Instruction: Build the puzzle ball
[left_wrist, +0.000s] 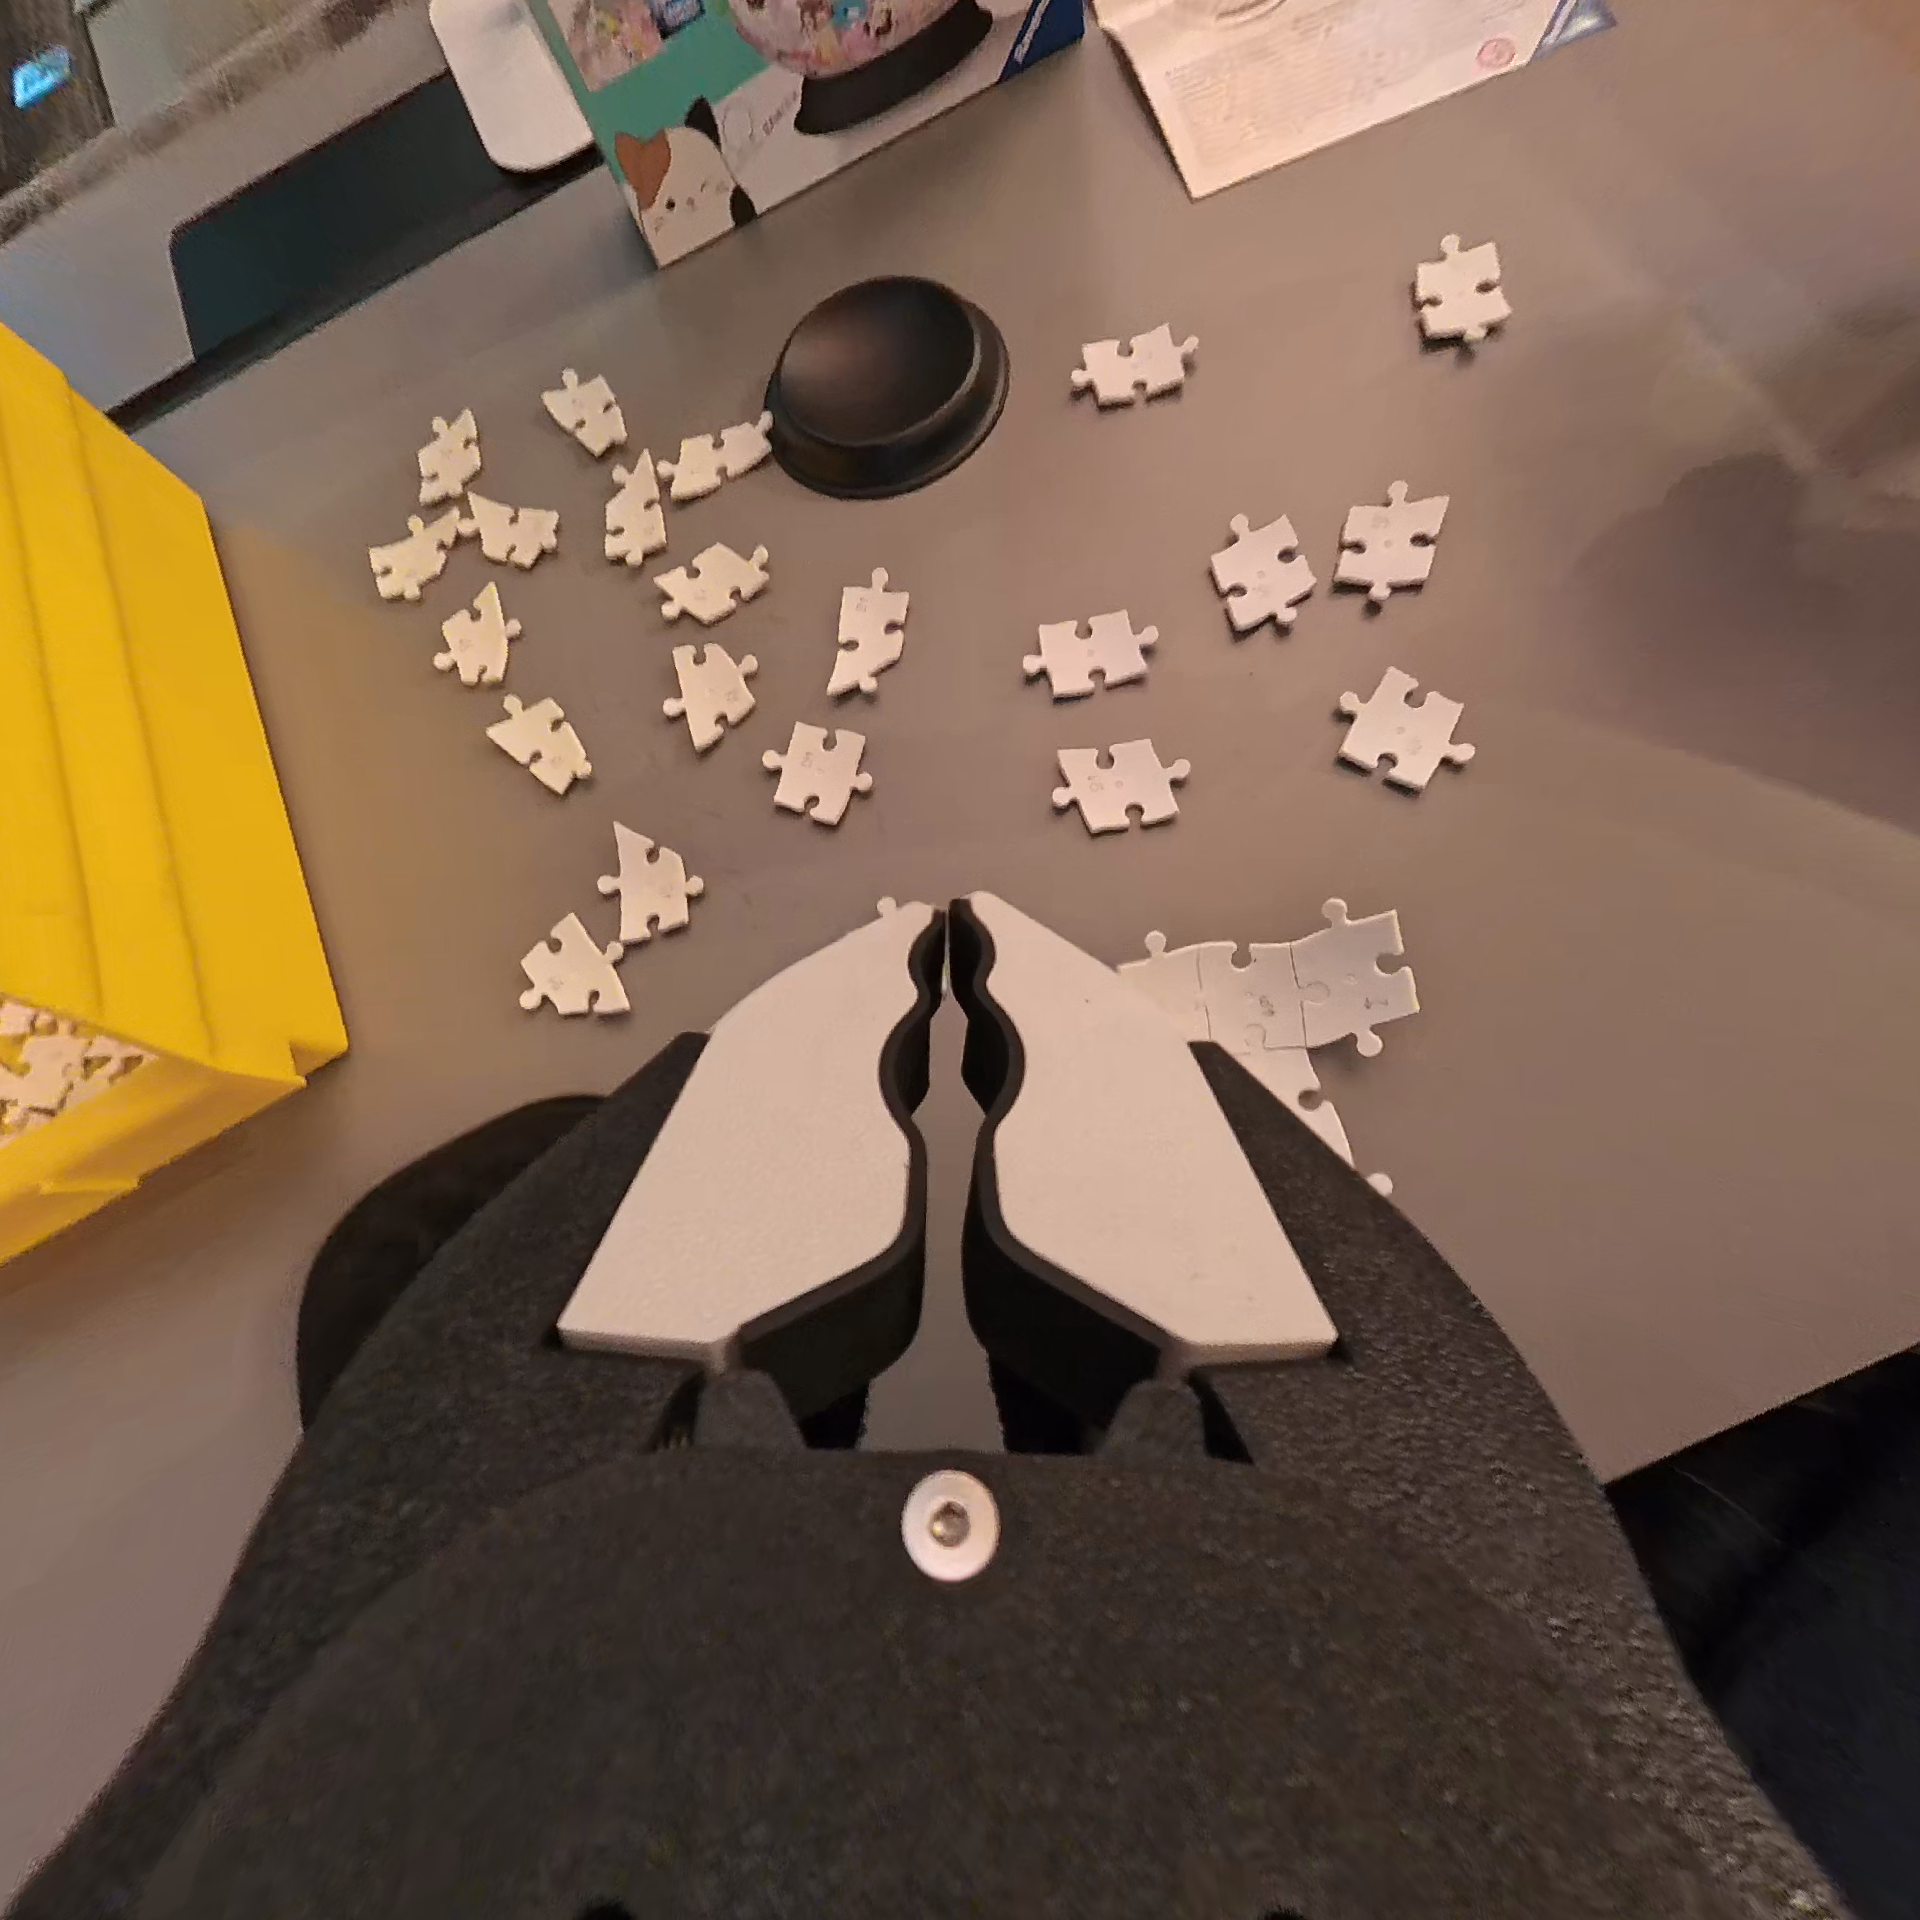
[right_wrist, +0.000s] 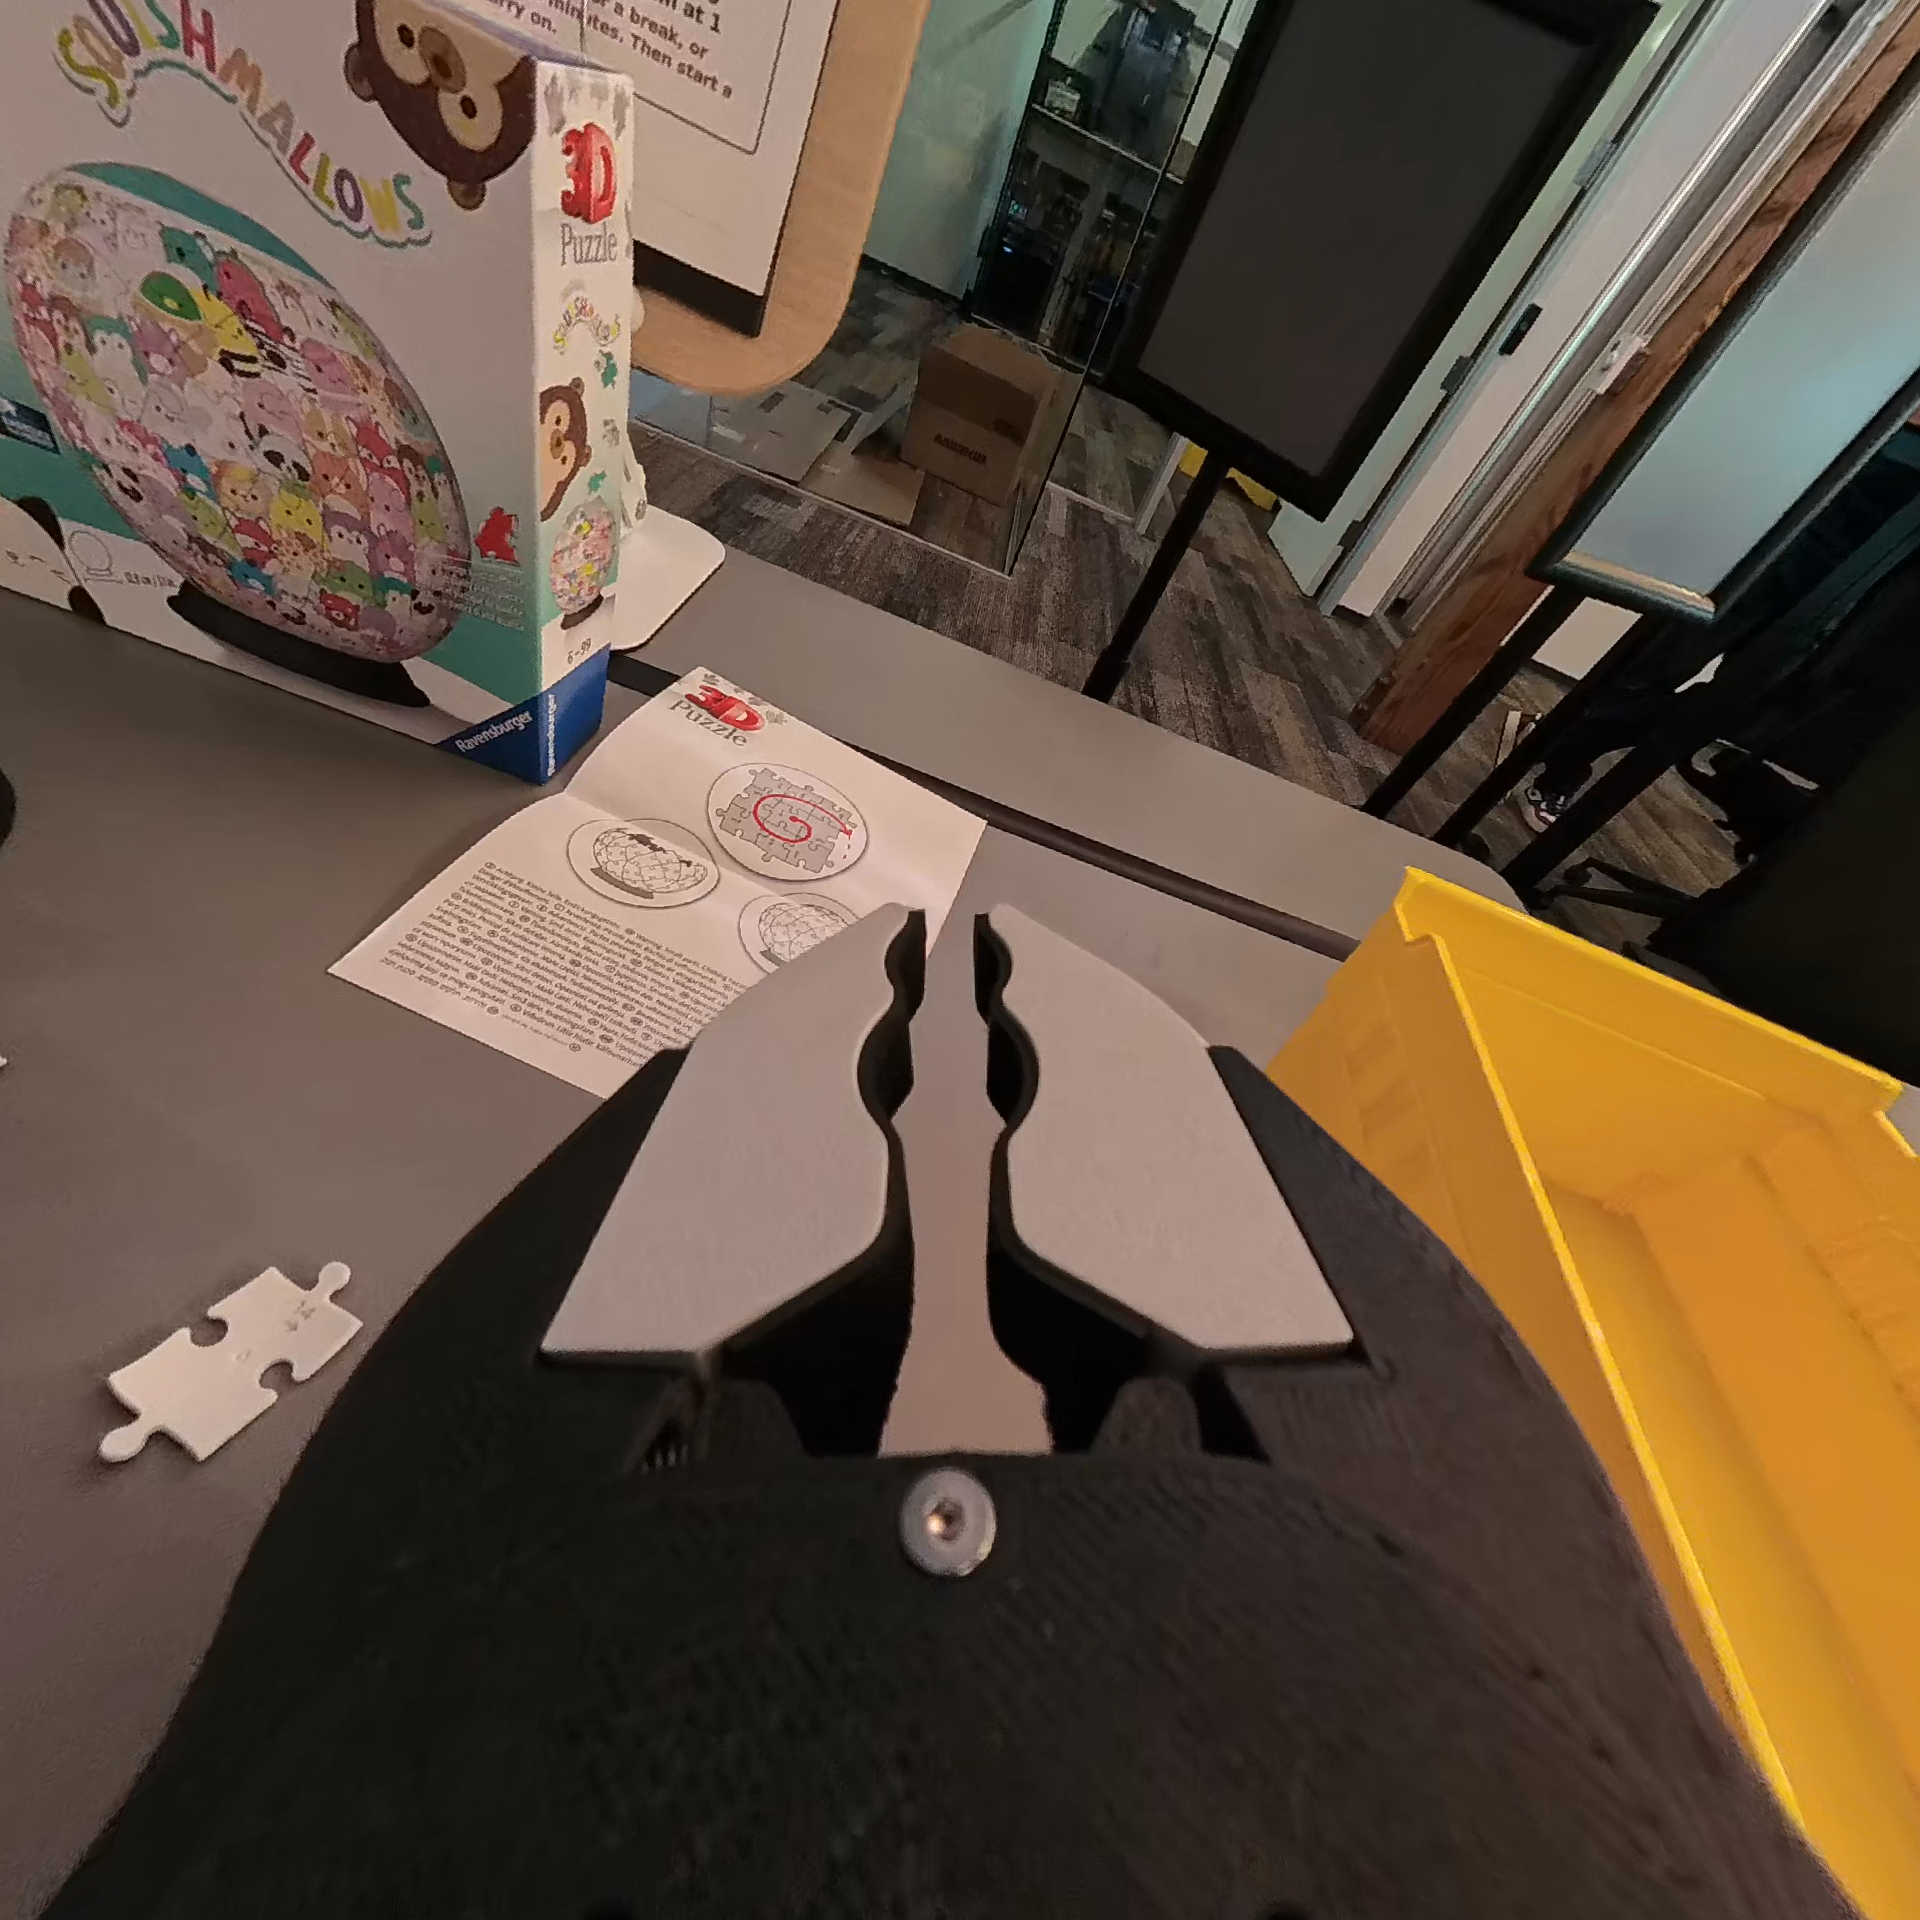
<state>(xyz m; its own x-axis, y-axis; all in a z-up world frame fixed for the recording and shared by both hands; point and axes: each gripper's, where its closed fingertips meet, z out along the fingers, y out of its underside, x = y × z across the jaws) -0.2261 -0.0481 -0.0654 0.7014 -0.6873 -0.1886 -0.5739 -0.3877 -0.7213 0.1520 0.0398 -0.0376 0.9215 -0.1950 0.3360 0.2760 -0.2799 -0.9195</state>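
Observation:
Several white puzzle pieces (left_wrist: 1101, 652) lie face down, scattered on the grey table (left_wrist: 1558, 1143). A black round stand (left_wrist: 891, 387) sits behind them. A joined section of pieces (left_wrist: 1304, 987) lies just right of my left gripper (left_wrist: 948, 916) and runs under its right finger. The left gripper is shut, tips nearly touching, and I see nothing between them. My right gripper (right_wrist: 951, 920) hovers over the table near the instruction sheet (right_wrist: 665, 883), jaws a narrow gap apart and empty. One loose piece (right_wrist: 234, 1356) lies to its left.
A yellow bin (left_wrist: 125, 831) holding more pieces stands at the left; another yellow bin (right_wrist: 1621, 1247) is close on the right gripper's right. The puzzle box (right_wrist: 312, 395) stands at the back, also in the left wrist view (left_wrist: 790, 114). The table's far edge (right_wrist: 1091, 842) is just beyond the sheet. Spacing between my two grippers at the tips: around 40 cm.

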